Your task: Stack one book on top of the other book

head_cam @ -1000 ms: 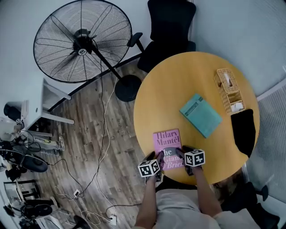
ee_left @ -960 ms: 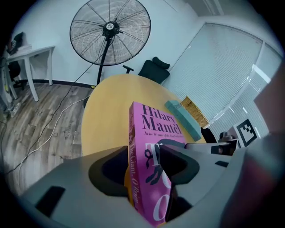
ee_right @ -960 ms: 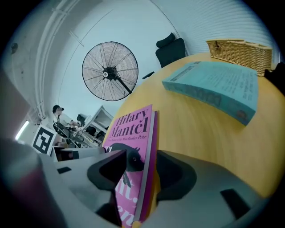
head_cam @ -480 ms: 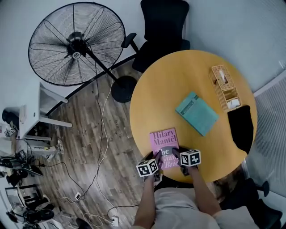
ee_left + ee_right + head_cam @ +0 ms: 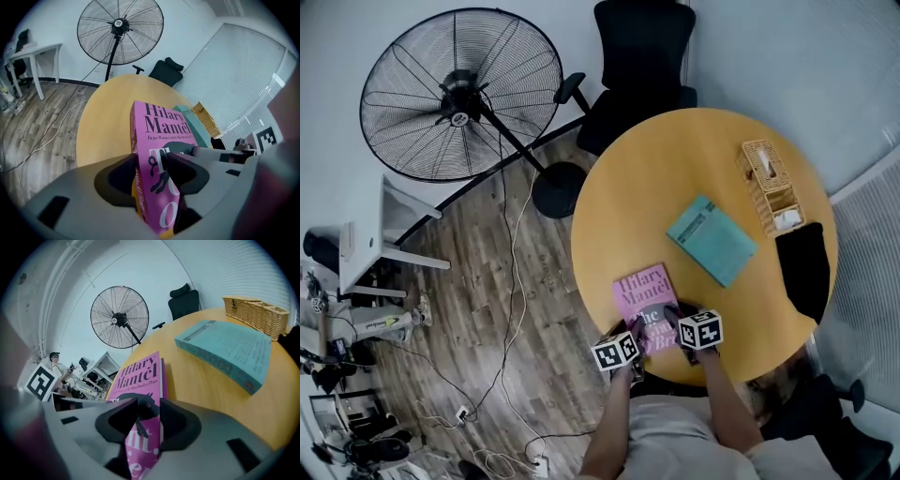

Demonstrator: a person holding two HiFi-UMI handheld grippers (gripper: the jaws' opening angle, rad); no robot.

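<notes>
Head view showed the pick-up in hand: left gripper (image 5: 630,330) and right gripper (image 5: 674,315), the latter's jaws having just been closing, both clenched the near edge of the pink paperback book (image 5: 643,298) on the round yellow counter (image 5: 675,169); next, probably, a level lift onto the teal paperback book (image 5: 712,241) beyond.

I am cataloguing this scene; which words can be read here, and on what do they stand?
"Hilary Mantel": cover of the pink paperback book.
"Twice Winner of the Man Booker Prize": same cover, below.
Teal paperback book: print too blurred to read.
</notes>
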